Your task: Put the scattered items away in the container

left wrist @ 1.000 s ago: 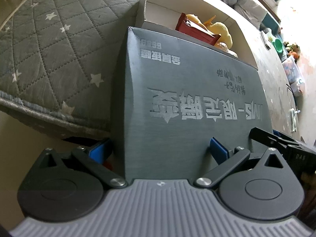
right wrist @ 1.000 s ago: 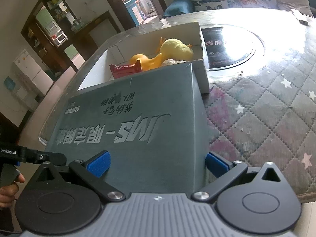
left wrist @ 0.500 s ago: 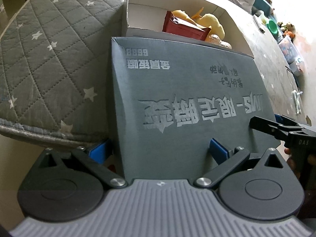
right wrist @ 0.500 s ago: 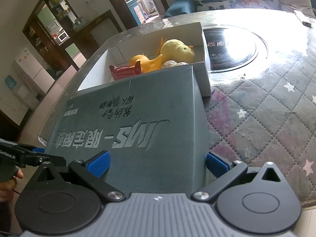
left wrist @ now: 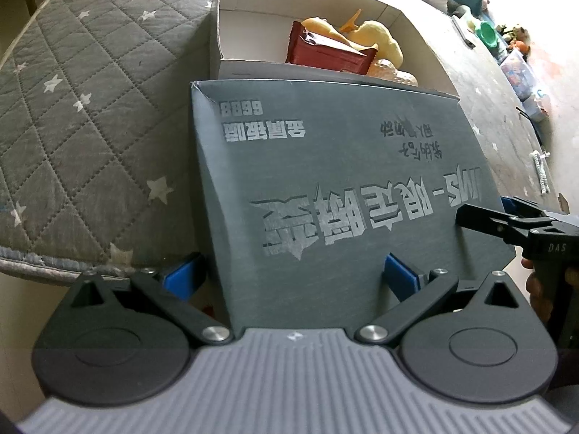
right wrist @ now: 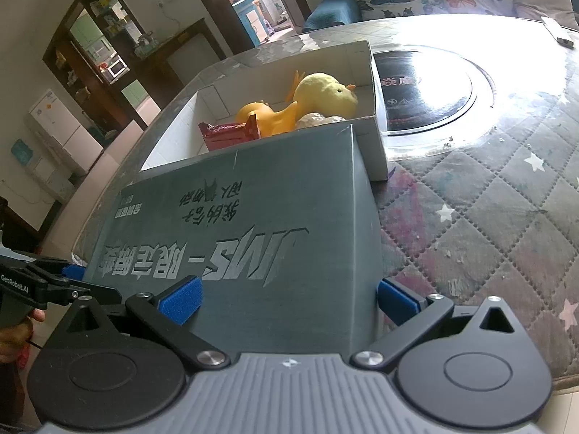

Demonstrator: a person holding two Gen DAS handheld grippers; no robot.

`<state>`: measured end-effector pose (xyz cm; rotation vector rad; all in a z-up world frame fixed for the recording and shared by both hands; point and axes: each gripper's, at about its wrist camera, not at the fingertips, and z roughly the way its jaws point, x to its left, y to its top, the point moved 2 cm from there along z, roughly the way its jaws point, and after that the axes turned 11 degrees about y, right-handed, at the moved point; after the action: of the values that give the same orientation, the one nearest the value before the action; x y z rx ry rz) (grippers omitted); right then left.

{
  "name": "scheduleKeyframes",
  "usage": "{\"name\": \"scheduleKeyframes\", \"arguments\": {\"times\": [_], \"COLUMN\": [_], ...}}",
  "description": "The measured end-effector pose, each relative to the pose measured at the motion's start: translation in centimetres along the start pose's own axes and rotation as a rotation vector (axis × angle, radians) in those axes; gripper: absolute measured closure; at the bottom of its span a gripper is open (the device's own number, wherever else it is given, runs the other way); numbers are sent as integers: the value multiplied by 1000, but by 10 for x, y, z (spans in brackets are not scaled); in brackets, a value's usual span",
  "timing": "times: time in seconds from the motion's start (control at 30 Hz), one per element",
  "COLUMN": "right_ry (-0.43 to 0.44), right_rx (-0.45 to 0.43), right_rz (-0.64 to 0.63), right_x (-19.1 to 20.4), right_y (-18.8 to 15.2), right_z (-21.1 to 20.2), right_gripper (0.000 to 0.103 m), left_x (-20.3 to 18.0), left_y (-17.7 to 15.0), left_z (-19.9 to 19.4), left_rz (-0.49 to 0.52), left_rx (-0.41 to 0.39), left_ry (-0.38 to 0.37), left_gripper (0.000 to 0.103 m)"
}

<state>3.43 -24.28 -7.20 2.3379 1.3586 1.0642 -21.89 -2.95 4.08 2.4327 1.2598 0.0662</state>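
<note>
The dark grey lid hangs between both claws, tilted over the near end of the white box, its far edge just above the box's near wall. The left claw takes the lid's near left corner: one blue pad lies on the printed top, the other sits just outside the lid's left side. The right claw takes the near right corner the same way, one pad on the top face, the other against the lid's right wall. Both claws stand wide, each pressing on the lid; whether every pad actually touches the card is hard to tell.

The box sits on a quilted grey mat with white stars, and it is open. Inside lie a yellow plush duck, an orange toy, a dark red wrapper and a pale lumpy thing that I cannot identify. The lid hides the box's near part and whatever lies there.

Just beside the box a round black disc under glass is set into the table. A hand on the left grip shows at the edge of the right view, mostly cut off.
</note>
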Motion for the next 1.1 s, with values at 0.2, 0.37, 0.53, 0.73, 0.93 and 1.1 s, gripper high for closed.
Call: {"name": "scheduleKeyframes", "arguments": {"times": [0.2, 0.37, 0.53, 0.73, 0.93, 1.1], "right_ry": [9, 19, 24, 35, 33, 28], "right_rx": [-8, -17, -18, -20, -28, -38], "right_rz": [4, 6, 2, 2, -5, -19], "right_x": [-2, -5, -4, -2, 4, 11], "right_y": [2, 5, 6, 5, 3, 3], "right_z": [4, 6, 7, 6, 2, -3], "right_gripper": [0, 0, 0, 0, 0, 0], "left_x": [3, 8, 7, 4, 6, 5], "left_y": [1, 3, 4, 2, 2, -1], "left_z": [2, 4, 5, 4, -1, -6], "left_rz": [-8, -21, -17, 6, -5, -2], "left_rx": [-4, -1, 4, 1, -7, -15], "left_ry": [-15, -30, -33, -38, -54, -49], "left_gripper": [0, 0, 0, 0, 0, 0]}}
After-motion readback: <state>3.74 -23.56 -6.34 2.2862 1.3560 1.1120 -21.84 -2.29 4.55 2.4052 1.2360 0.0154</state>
